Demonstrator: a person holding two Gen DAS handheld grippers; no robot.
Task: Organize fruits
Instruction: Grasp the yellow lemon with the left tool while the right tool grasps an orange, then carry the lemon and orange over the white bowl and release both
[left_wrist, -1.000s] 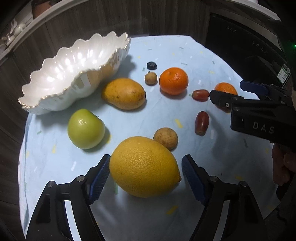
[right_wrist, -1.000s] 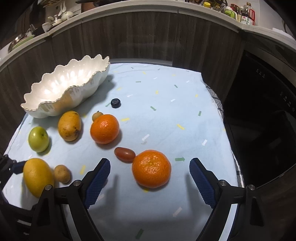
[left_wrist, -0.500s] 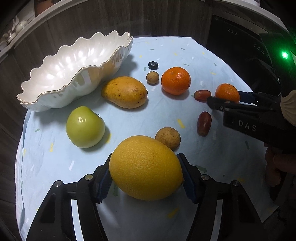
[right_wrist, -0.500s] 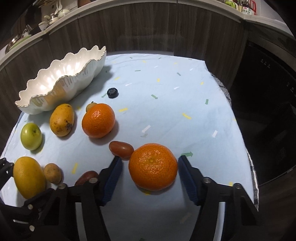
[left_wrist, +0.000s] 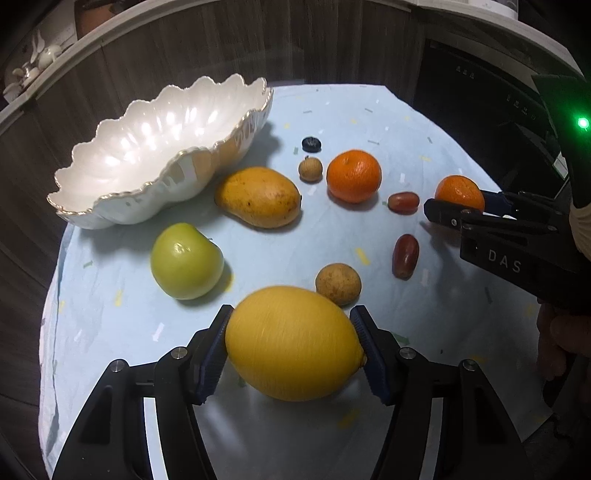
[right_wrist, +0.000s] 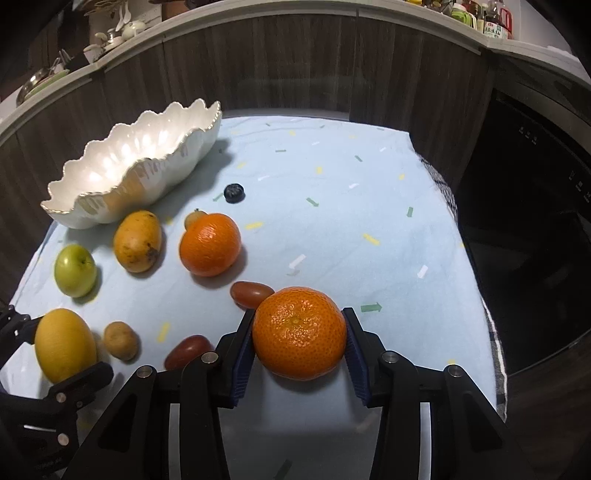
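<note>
My left gripper (left_wrist: 291, 345) is shut on a big yellow lemon (left_wrist: 291, 343) and holds it just above the pale blue cloth (left_wrist: 369, 122). My right gripper (right_wrist: 299, 339) is shut on an orange tangerine (right_wrist: 300, 332); it also shows in the left wrist view (left_wrist: 460, 192). A white scalloped bowl (left_wrist: 159, 147) stands empty at the back left, also in the right wrist view (right_wrist: 129, 162). Loose on the cloth lie a green apple (left_wrist: 186, 260), a mango (left_wrist: 258, 197), a second orange (left_wrist: 354, 175), two brown round fruits (left_wrist: 338, 283) (left_wrist: 310, 169), two red dates (left_wrist: 405, 255) (left_wrist: 403, 202) and a dark berry (left_wrist: 311, 143).
Dark wood cabinet fronts (right_wrist: 295, 74) curve round the back of the table. A black appliance (right_wrist: 535, 240) stands at the right. The cloth's right edge (right_wrist: 491, 332) drops off beside it. A counter above holds crockery (right_wrist: 55, 70) and bottles (right_wrist: 487, 22).
Both grippers closed from open onto their fruits. The left one now has the lemon lifted and blurred with motion; the right one has the tangerine raised a little off the cloth.
</note>
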